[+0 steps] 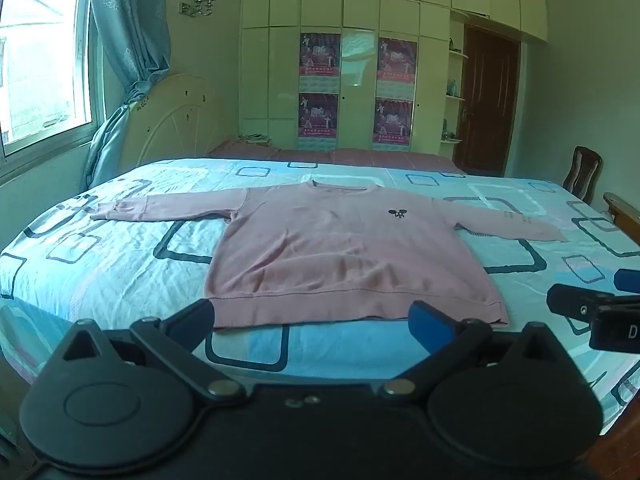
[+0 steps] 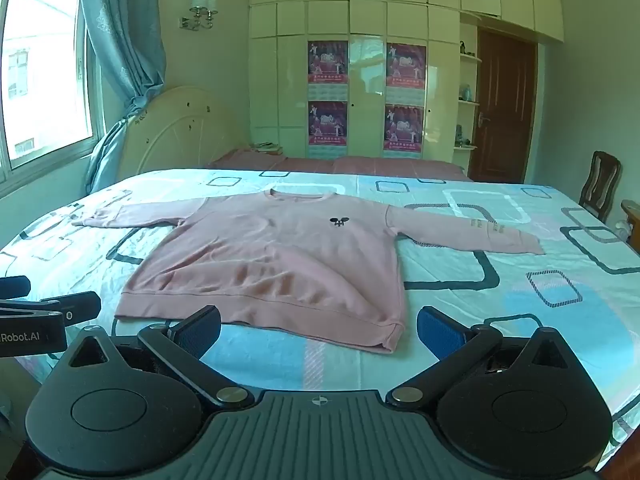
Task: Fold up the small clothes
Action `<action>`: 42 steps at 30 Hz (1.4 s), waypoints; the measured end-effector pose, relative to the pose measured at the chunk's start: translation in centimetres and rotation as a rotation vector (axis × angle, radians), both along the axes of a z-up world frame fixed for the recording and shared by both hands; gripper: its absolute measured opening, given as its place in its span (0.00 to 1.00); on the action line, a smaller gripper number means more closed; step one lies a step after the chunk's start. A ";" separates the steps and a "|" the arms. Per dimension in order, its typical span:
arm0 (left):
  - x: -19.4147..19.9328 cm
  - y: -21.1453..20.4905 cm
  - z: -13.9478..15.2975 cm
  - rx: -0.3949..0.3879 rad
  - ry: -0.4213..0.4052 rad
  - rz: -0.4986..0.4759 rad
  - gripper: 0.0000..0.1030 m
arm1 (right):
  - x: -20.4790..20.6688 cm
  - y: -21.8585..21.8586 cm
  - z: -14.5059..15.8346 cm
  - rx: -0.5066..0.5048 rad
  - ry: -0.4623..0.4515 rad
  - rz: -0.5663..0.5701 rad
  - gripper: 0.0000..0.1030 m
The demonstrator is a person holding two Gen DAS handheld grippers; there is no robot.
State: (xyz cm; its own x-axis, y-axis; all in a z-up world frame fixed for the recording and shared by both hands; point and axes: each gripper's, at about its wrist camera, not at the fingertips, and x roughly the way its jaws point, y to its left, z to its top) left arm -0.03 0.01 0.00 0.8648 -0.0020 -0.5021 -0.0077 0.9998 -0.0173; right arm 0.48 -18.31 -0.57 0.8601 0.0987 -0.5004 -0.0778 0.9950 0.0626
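Nearest in the left wrist view, the left claw [image 1: 312, 322] is spread fully wide and holds nothing; its fingers hang above the bed [image 1: 120, 256], just short of the sweater's hem. The right claw [image 2: 318, 332] is likewise spread wide and empty, the hem's right corner lying between its fingers but apparently untouched.

Each view catches the other claw at its edge: at 3 o'clock in the left view, at 9 o'clock in the right, where its body reads "Robot.AI".

Beyond, a pink sweater [image 1: 340, 248] lies flat, face up, sleeves out toward 9 and 3 o'clock, a small dark logo on its chest.

Farthest, at 12 o'clock, a wardrobe [image 1: 360, 20] carries four posters [image 1: 319, 56]; their writing is too blurred to read.
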 end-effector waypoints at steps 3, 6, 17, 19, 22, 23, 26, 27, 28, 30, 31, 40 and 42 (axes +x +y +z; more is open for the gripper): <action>0.0 0.1 0.0 0.001 0.001 -0.004 1.00 | 0.0 0.0 0.0 0.002 -0.003 0.000 1.00; 0.2 0.1 0.6 -0.001 0.000 -0.009 1.00 | 0.0 -0.1 0.0 0.003 -0.002 -0.001 1.00; -0.6 -0.2 0.6 0.025 -0.011 -0.007 1.00 | 0.0 0.2 0.1 0.004 -0.007 0.005 1.00; -0.6 -0.2 0.6 0.028 -0.008 -0.010 1.00 | 0.0 0.6 0.3 0.001 -0.008 0.005 1.00; -0.8 -0.2 0.7 0.028 -0.010 -0.013 1.00 | 0.0 0.5 0.2 0.002 -0.007 0.003 1.00; -0.5 -0.1 0.6 0.024 -0.009 -0.012 1.00 | -0.1 0.3 0.1 0.003 -0.007 0.002 1.00; -0.4 -0.1 0.4 0.022 -0.009 -0.011 1.00 | -0.1 0.3 0.1 0.001 -0.007 0.002 1.00; -0.3 -0.1 0.4 0.021 -0.008 -0.013 1.00 | -0.1 0.3 0.1 0.001 -0.007 0.001 1.00; -0.3 0.0 0.3 0.020 -0.009 -0.013 1.00 | -0.1 0.2 0.2 0.001 -0.007 0.000 1.00; -0.3 0.0 0.3 0.023 -0.009 -0.015 1.00 | -0.1 0.1 0.2 0.002 -0.006 -0.002 1.00; -0.3 -0.1 0.3 0.025 -0.010 -0.016 1.00 | -0.1 0.2 0.3 0.000 -0.007 -0.003 1.00; -0.4 -0.2 0.4 0.032 -0.016 -0.013 1.00 | 0.0 0.1 0.3 0.000 -0.009 -0.001 1.00; -0.4 -0.2 0.4 0.031 -0.015 -0.013 1.00 | 0.0 0.1 0.3 -0.001 -0.009 0.000 1.00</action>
